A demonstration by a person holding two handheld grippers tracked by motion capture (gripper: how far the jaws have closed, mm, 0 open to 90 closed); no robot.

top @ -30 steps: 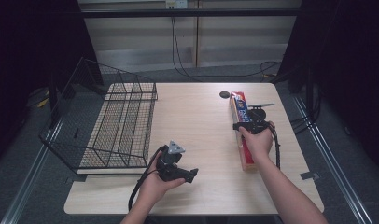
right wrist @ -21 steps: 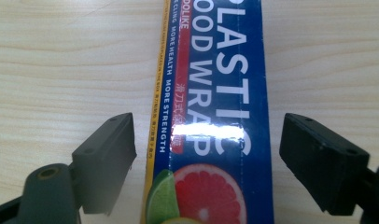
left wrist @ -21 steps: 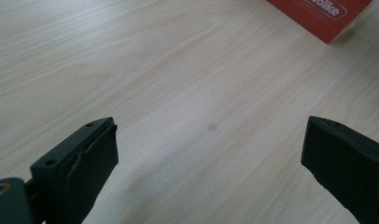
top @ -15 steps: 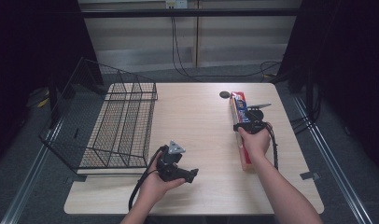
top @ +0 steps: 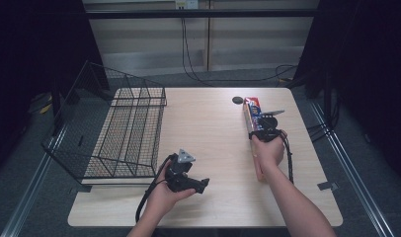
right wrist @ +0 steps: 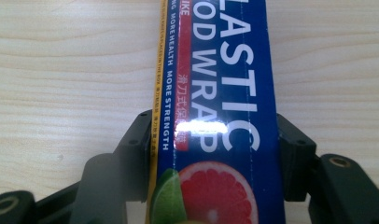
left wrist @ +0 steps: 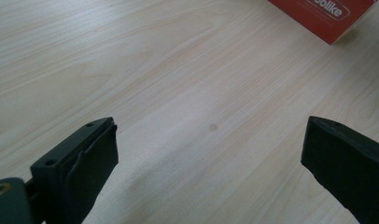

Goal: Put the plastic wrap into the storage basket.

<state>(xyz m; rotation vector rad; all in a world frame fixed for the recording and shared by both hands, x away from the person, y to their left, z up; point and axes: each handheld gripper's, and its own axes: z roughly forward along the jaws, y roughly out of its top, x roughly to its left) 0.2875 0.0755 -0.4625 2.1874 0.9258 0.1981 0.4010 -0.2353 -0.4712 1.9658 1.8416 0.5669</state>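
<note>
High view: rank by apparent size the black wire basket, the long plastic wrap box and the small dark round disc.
1. Black wire basket, by far the largest.
2. Long red-and-blue plastic wrap box, partly covered by the right gripper and hand.
3. Small dark round disc, the smallest, lying beside the box's far end.

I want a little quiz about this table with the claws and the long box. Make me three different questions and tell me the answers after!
1. True or false: the right claw has its jaws on both sides of the plastic wrap box.
2. Pick one. The left claw is: A) shut on the box, B) open over bare table, C) inside the wire basket.
3. Fill in: the small dark round thing lies just past the far end of the ____.

Key
1. True: a jaw stands tight against each side of the box.
2. B: its jaws are wide apart with nothing between them.
3. Box.
</note>
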